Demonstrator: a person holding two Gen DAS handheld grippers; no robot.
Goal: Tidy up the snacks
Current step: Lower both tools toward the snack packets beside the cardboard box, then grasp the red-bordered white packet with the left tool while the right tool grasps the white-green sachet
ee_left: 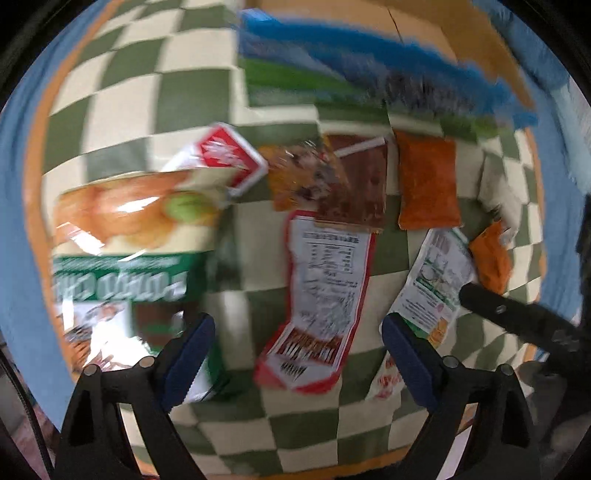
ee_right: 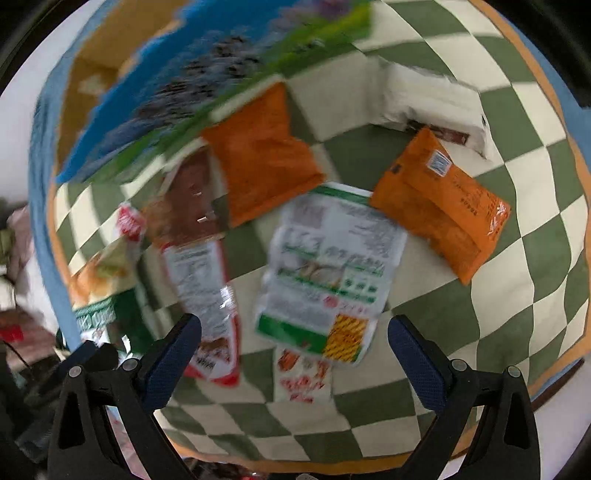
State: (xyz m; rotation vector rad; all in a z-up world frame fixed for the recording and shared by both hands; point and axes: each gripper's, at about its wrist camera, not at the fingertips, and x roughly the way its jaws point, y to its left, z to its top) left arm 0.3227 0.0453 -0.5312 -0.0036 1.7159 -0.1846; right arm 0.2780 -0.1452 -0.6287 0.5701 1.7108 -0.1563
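Snack packets lie scattered on a green-and-cream checkered cloth (ee_left: 122, 92). In the left wrist view my open, empty left gripper (ee_left: 297, 354) hovers above a red-bordered packet (ee_left: 321, 295), with a large green potato chip bag (ee_left: 129, 251) to its left. A brown packet (ee_left: 354, 184) and an orange packet (ee_left: 428, 184) lie further off. In the right wrist view my open, empty right gripper (ee_right: 293, 354) hovers above a white-and-green packet (ee_right: 328, 273). An orange packet (ee_right: 439, 203) lies to the right, another orange packet (ee_right: 262, 155) beyond. Both views are motion-blurred.
A large blue-and-green bag (ee_left: 369, 70) lies at the far side, in front of a cardboard box (ee_left: 461, 33). A white packet (ee_right: 432, 99) lies far right. The other gripper's black arm (ee_left: 517, 317) shows at the right edge. The cloth's orange border (ee_right: 576, 177) marks its edge.
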